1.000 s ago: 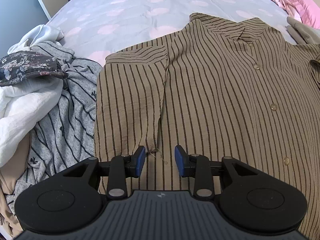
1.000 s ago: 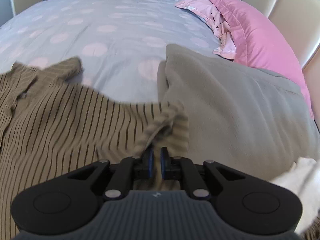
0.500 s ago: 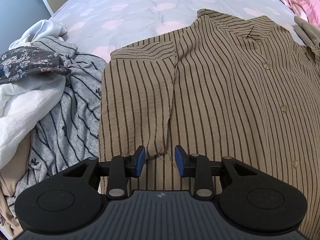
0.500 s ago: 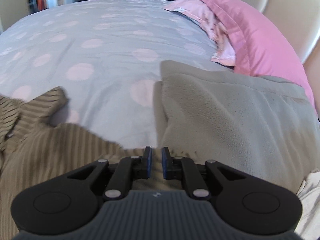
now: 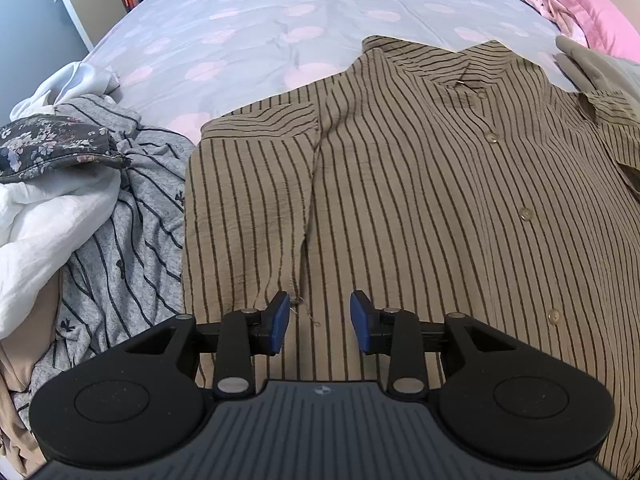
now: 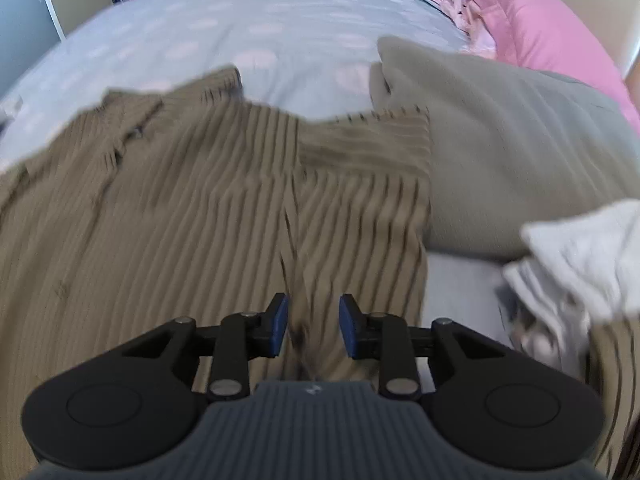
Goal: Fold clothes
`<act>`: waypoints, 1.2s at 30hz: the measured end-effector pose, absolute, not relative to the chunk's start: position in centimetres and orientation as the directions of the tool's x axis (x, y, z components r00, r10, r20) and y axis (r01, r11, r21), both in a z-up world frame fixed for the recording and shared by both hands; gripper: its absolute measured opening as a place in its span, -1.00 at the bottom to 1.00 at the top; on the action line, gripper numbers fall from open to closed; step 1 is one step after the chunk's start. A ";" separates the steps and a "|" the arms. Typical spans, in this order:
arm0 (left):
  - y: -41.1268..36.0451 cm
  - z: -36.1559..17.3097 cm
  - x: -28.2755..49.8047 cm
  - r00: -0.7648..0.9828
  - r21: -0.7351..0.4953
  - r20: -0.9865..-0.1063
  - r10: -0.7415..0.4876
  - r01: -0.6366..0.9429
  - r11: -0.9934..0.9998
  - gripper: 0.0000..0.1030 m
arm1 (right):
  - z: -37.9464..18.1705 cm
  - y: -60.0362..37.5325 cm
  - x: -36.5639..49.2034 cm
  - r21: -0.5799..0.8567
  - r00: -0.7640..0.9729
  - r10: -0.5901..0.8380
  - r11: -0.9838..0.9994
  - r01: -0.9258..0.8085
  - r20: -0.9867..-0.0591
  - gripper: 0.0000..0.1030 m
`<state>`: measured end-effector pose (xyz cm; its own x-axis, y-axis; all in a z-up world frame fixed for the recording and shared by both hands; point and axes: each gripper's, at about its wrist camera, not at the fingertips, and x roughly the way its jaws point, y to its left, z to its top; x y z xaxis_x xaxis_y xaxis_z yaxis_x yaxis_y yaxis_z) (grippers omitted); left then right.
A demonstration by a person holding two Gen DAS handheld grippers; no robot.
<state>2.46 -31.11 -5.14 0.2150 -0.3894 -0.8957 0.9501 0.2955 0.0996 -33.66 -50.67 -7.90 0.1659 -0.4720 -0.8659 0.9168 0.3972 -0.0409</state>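
- The bed, under a grey cover with pink dots, carries everything; pink pillows lie at its far right corner.
- The striped shirt lies buttoned and face up across the near part of the bed, collar toward the far edge.
- A grey blanket sits beside the shirt's right edge, and a heap of other clothes lies along the bed's left edge.
- The step in hand looks like folding the sleeves in over the body. The left sleeve lies folded down the front. In the blurred right view, the right sleeve lies doubled in along that edge.
- The left gripper hovers over the left cuff, part open, holding nothing.
- The right gripper has its jaws opening; cloth shows in the gap, but the pads do not press on it.
- Compared with a second ago, the right gripper was pinched on the sleeve out by the blanket. It has since carried it in over the shirt and let go. The left gripper has hardly shifted.
- Next, likely, both grippers take the side or hem edges and fold the body. That calls for a clean pinch of the edges without dragging the sleeves loose.
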 end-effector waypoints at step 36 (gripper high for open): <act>-25.5 -1.1 -1.6 0.220 0.087 -0.836 -0.503 0.958 0.274 -0.39 | -9.2 -33.5 -34.4 -0.041 0.159 -0.227 0.683 0.730 -0.961 -0.48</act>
<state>-1.61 -25.52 -1.14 0.2198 -0.5025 -0.8362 0.9578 0.2740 0.0870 -34.43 -33.49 -9.23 0.1588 -0.2274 -0.9608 0.7297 0.6826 -0.0410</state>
